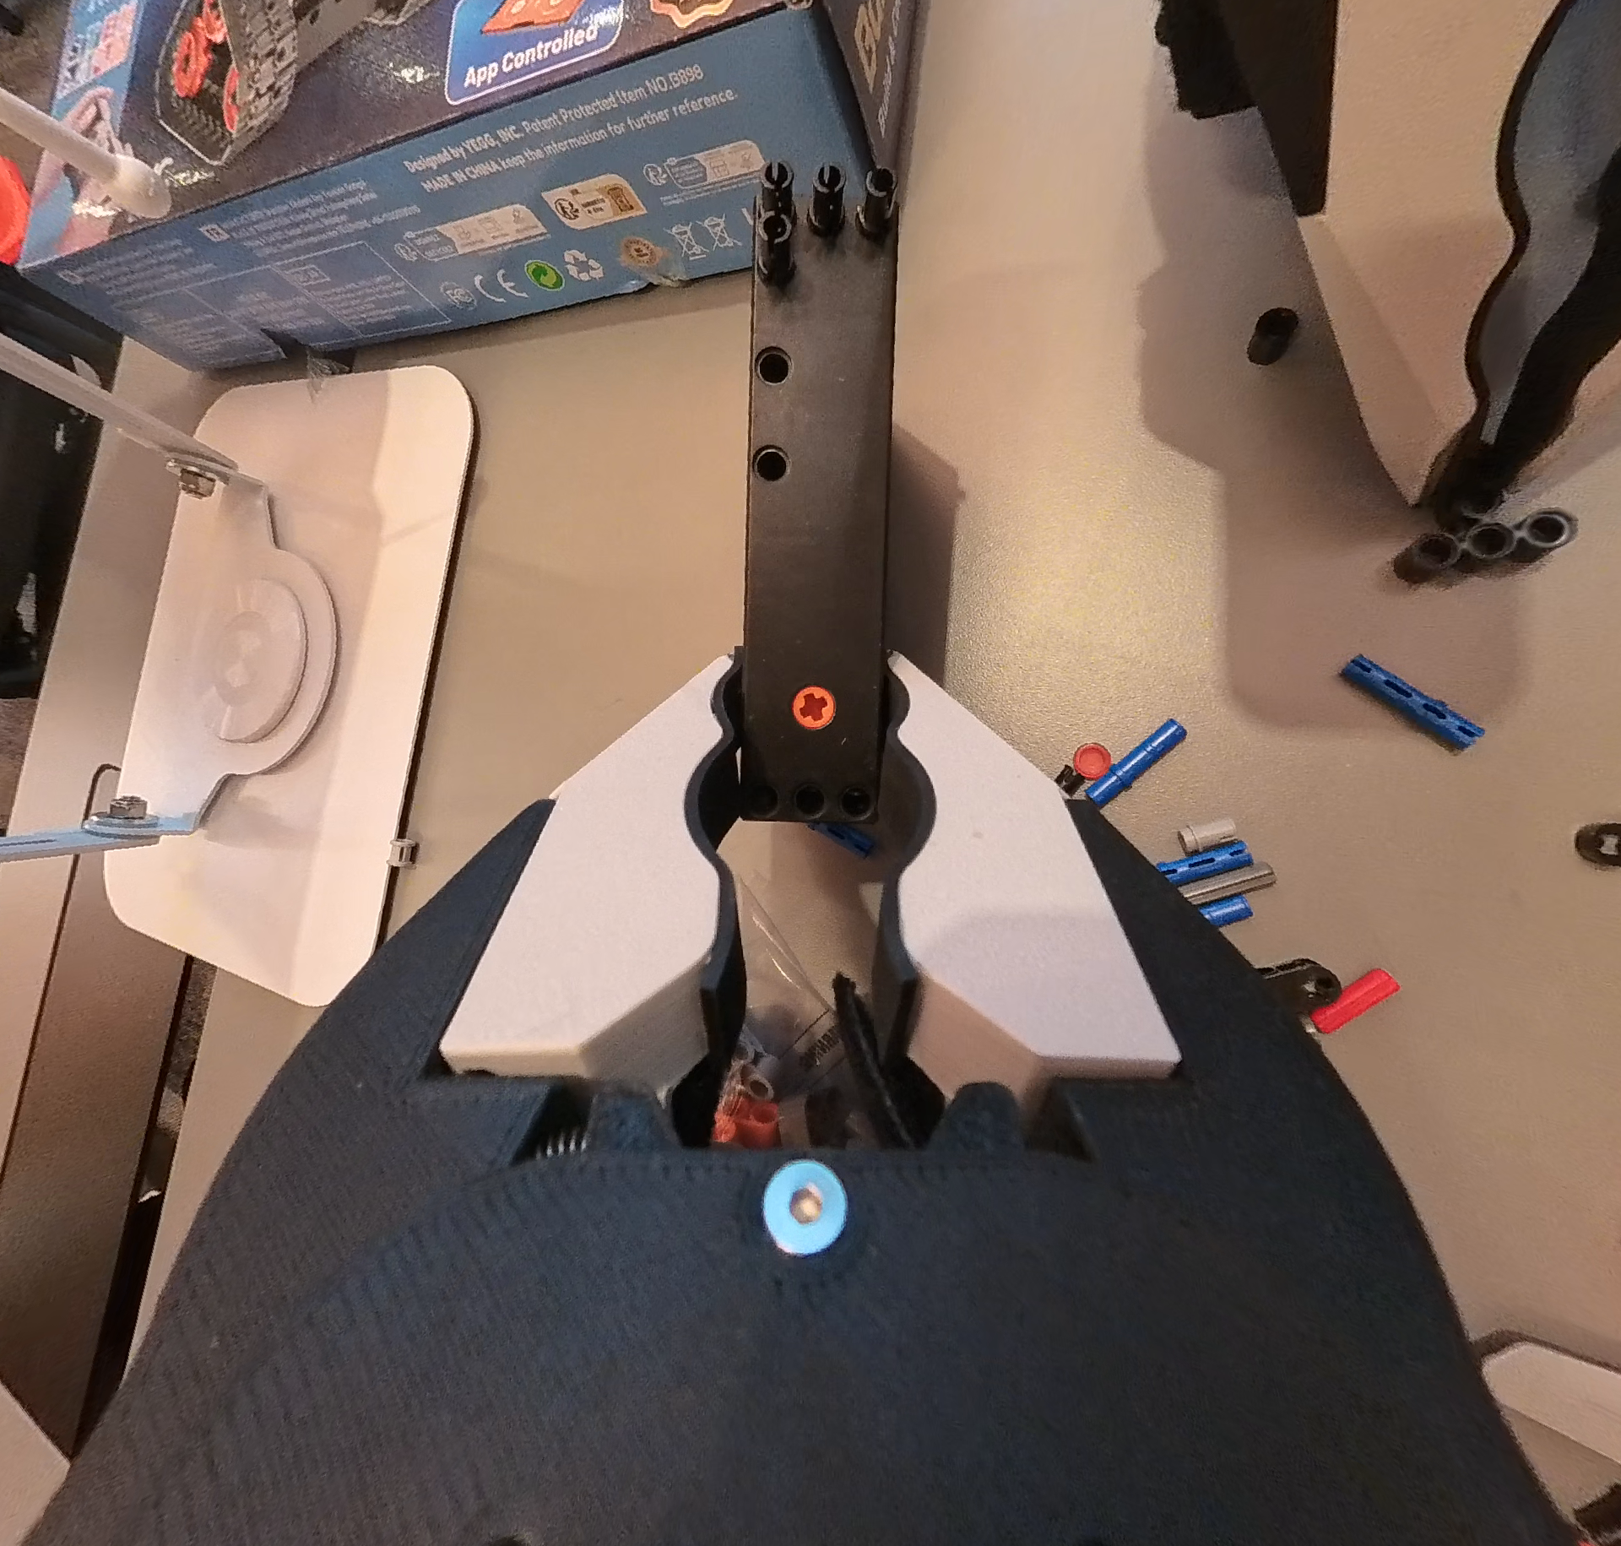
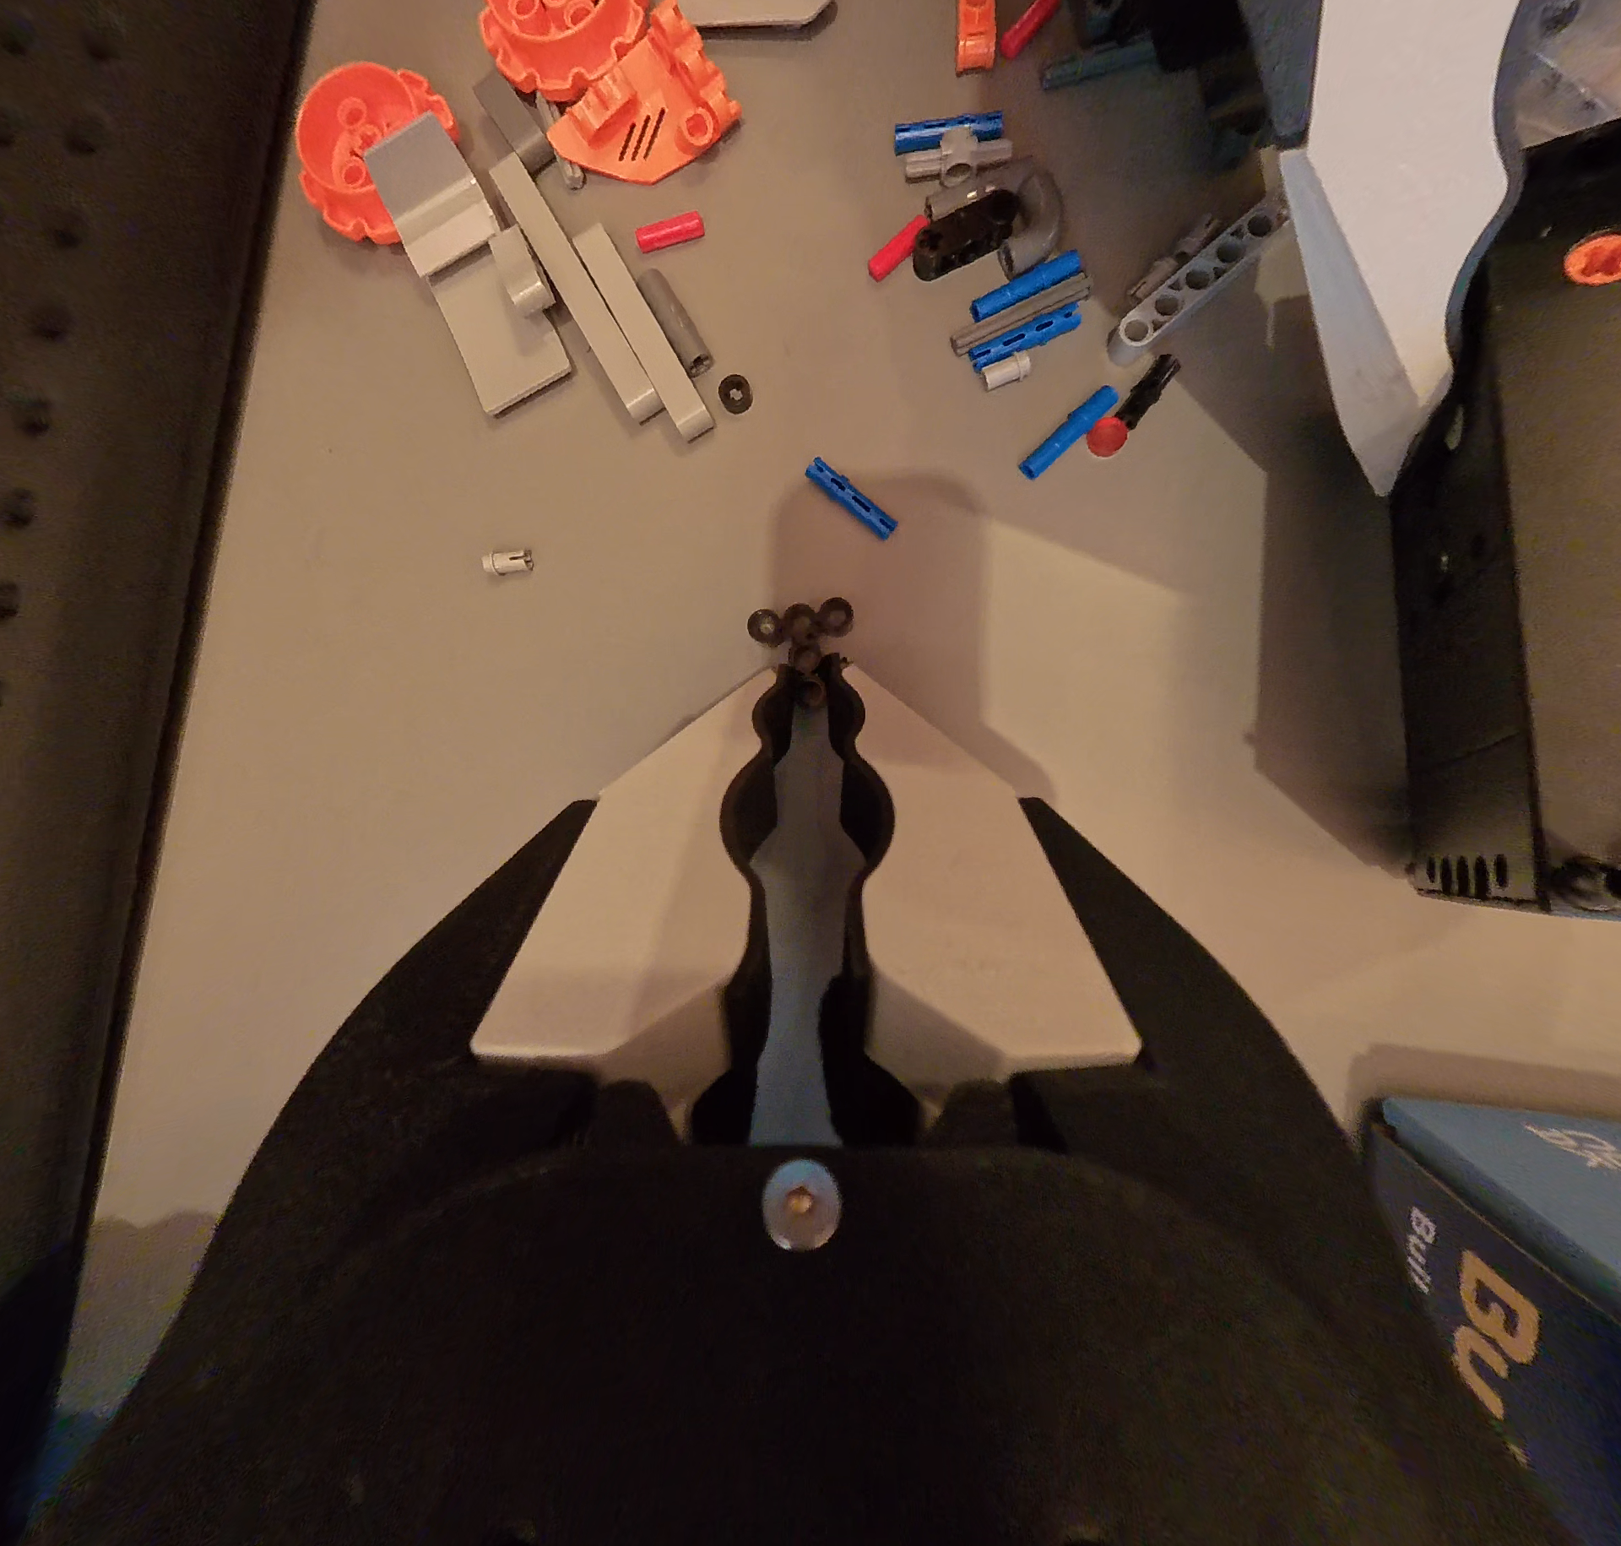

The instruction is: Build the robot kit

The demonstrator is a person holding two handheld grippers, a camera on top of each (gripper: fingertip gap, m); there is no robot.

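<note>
In the left wrist view, a long black plastic building block with round side holes and an orange cross-holed bushing point(image 1: 820, 539) is clamped near its lower end between the fingers of the left gripper point(image 1: 816, 714), so that most of its length stands clear ahead of the tips; four short black pins point(image 1: 824, 206) are seated in its far end, which is thereby left exposed. Behind it a blue printed cardboard box point(image 1: 421, 153) lies on the grey table point(image 1: 1053, 363), and loose blue pins point(image 1: 1412, 701) are scattered to the right. In the right wrist view, the fingers of the right gripper point(image 2: 809, 679) are closed on a small black connector piece with three ring holes point(image 2: 800, 627), pinched at its stem so the rings project forward just above the table. Ahead lie a blue ribbed pin point(image 2: 851, 498), grey flat panels point(image 2: 526, 302) and orange toothed wheel hubs point(image 2: 561, 13), well apart from the gripper.
</note>
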